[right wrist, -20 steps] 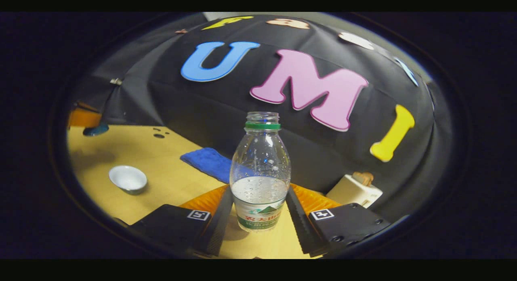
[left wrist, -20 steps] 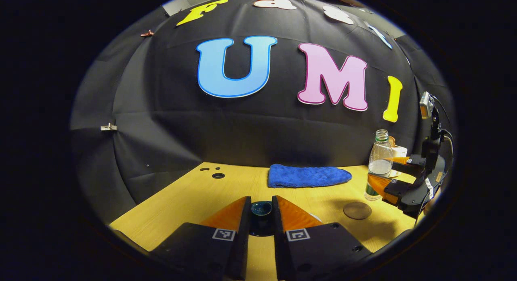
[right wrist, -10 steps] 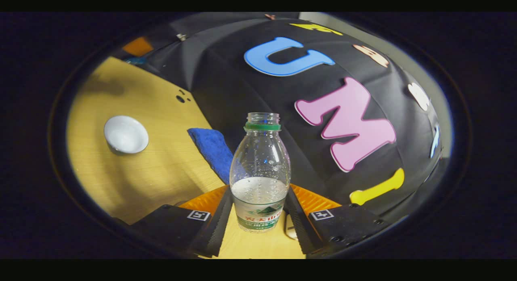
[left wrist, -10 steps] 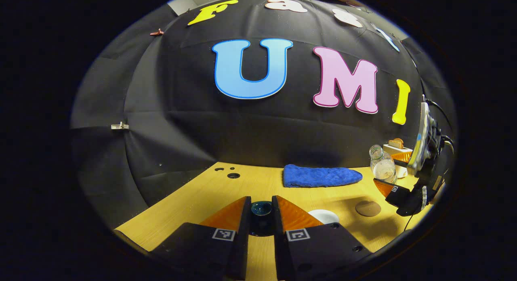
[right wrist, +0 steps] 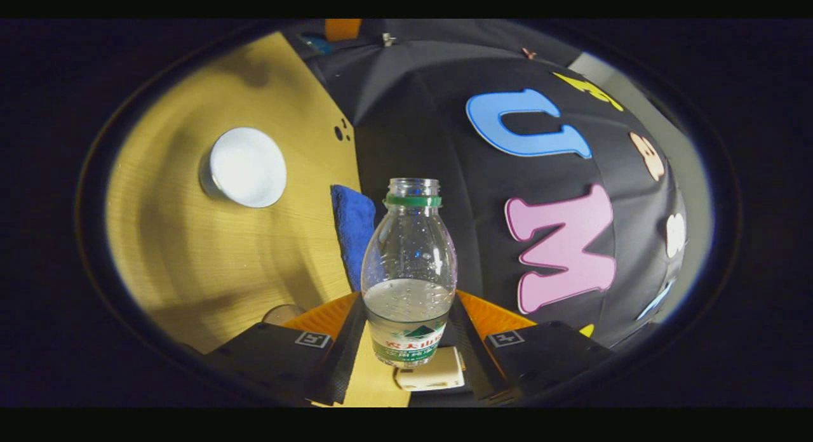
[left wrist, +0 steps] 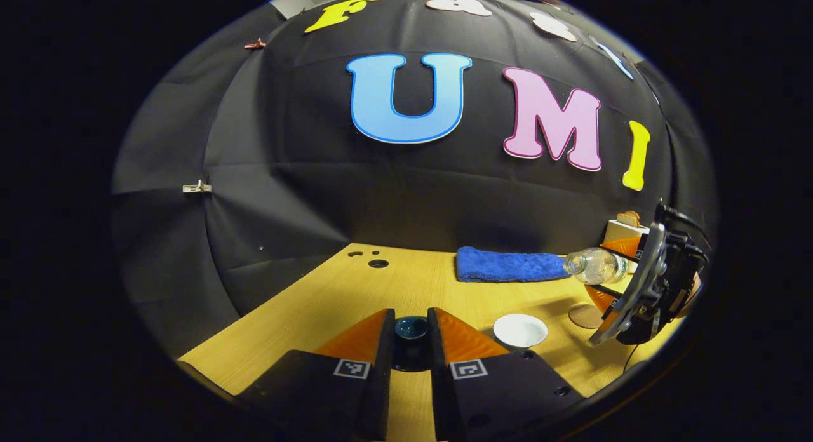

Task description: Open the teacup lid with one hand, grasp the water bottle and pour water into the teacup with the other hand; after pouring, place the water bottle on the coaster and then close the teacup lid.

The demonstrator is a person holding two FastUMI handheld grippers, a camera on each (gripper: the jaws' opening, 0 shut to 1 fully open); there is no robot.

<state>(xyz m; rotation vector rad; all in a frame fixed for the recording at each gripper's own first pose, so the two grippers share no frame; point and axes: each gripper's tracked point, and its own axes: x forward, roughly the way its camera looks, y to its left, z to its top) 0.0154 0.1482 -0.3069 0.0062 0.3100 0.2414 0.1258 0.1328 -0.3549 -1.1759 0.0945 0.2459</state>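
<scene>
In the left gripper view we see the left gripper low over the wooden table, its 2 fingers clenched on the dark teacup lid, which sits between them w/ both fingers pressing its sides. Whether the lid hangs clear of the table we can't tell. The white teacup stands open on the table just to the right of the gripper, apart from it. Beyond it lies a blue cloth near the booth wall, & a round brown coaster sits on the table right of the cup, partly hidden by the right gripper. That gripper comes in from the right edge holding the water bottle tipped roughly horizontal, mouth toward the cup side, above the coaster area; the mouth isn't over the cup. In the right gripper view we see the right gripper grasping the water bottle around its labelled lower body, both fingers pressing on it. The bottle has no cap, a green ring at the neck, & is approx. 1/3 full. The teacup shows at upper left in this view, well apart from the bottle mouth, w/ the blue cloth just beside the bottle's left. A pale boxy object shows behind the bottle's base; we can't tell what it is.
</scene>
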